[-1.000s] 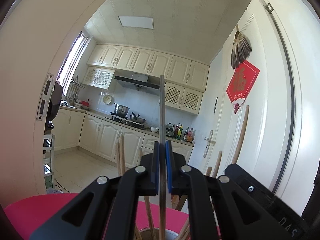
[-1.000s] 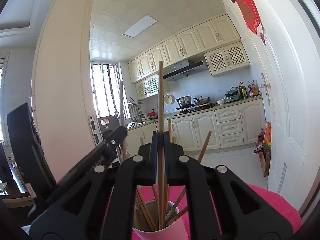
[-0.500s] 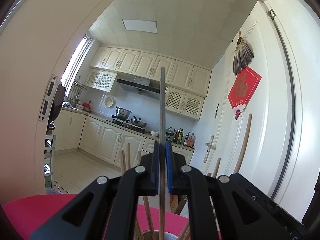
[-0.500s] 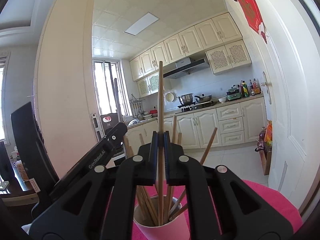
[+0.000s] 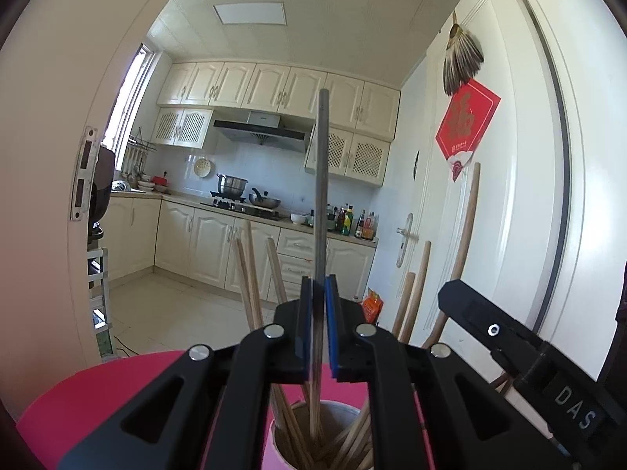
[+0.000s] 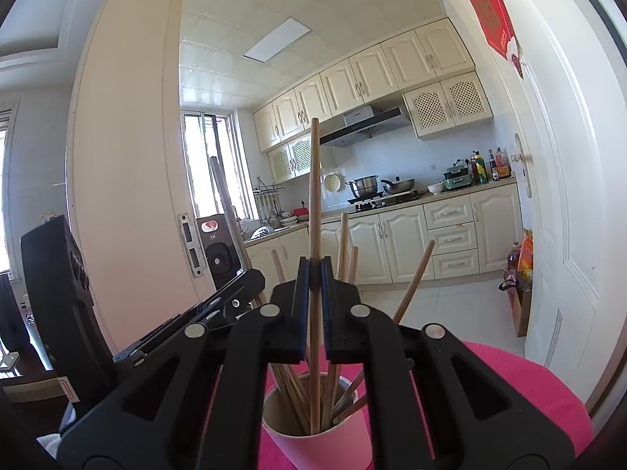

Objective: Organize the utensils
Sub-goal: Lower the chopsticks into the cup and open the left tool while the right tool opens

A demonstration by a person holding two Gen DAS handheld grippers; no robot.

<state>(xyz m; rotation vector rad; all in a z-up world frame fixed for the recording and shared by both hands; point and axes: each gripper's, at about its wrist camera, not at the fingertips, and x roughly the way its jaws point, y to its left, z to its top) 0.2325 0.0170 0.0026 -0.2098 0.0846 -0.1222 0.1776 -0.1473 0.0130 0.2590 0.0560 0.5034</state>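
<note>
A pink paper cup stands on a pink tablecloth and holds several wooden chopsticks. My right gripper is shut on one upright wooden chopstick whose lower end is inside the cup. My left gripper is shut on a darker grey chopstick, also upright, with its lower end in the same cup. The left gripper shows at the left of the right wrist view; the right gripper's body shows at the right of the left wrist view.
Other chopsticks lean outward around both grippers. A white door is close on the right and a cream door frame on the left. The kitchen with cabinets and stove lies beyond.
Both views have tilted down, so more of the cup and its chopsticks shows. Both grippers have stayed shut on their chopsticks.
</note>
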